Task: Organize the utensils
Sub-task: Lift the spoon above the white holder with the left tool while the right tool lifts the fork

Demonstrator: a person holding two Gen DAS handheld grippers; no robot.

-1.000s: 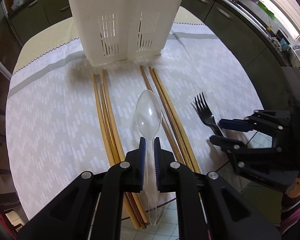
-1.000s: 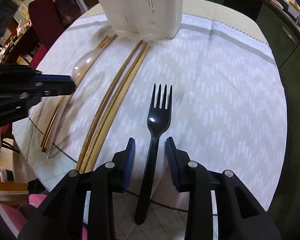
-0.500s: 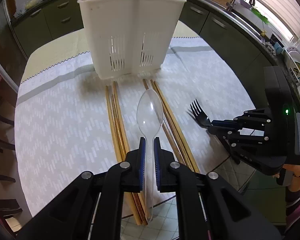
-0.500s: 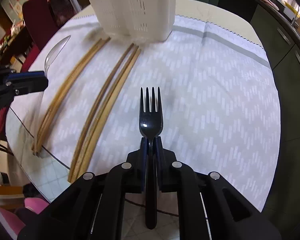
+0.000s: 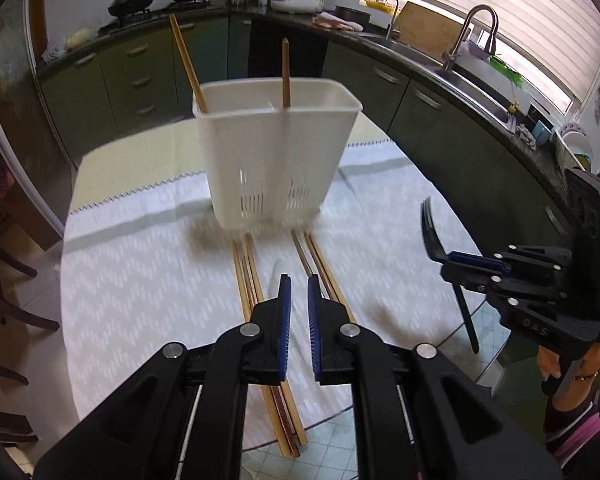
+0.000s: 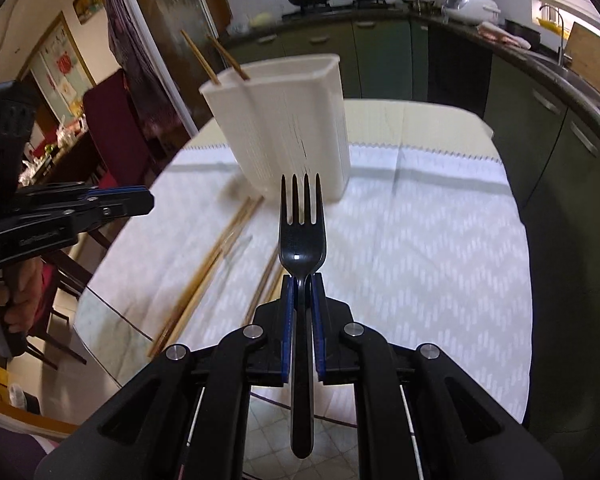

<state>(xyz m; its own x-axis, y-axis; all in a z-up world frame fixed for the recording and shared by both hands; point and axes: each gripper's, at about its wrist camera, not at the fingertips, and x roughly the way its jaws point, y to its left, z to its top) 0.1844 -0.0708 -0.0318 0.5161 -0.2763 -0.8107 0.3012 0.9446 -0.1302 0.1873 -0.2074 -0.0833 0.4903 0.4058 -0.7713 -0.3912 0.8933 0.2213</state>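
Observation:
A white utensil caddy (image 5: 274, 156) stands on the table with two wooden chopsticks (image 5: 285, 72) upright in it; it also shows in the right wrist view (image 6: 284, 128). My right gripper (image 6: 300, 296) is shut on a black plastic fork (image 6: 301, 240), tines up, lifted above the table; the fork shows at the right of the left wrist view (image 5: 434, 236). My left gripper (image 5: 296, 300) is nearly closed; the clear plastic spoon (image 5: 278, 280) is a faint blur just beyond its tips. Several chopsticks (image 5: 248, 280) lie on the cloth in front of the caddy.
A white patterned cloth (image 6: 420, 240) covers the round table. Dark chairs (image 6: 112, 128) stand at the left. Kitchen counters with a sink and tap (image 5: 472, 32) run behind and to the right.
Both grippers have risen and tilted up. The right one has lifted the fork off the cloth. The spoon, plainly gripped in the left gripper before, is now only a blur at its tips.

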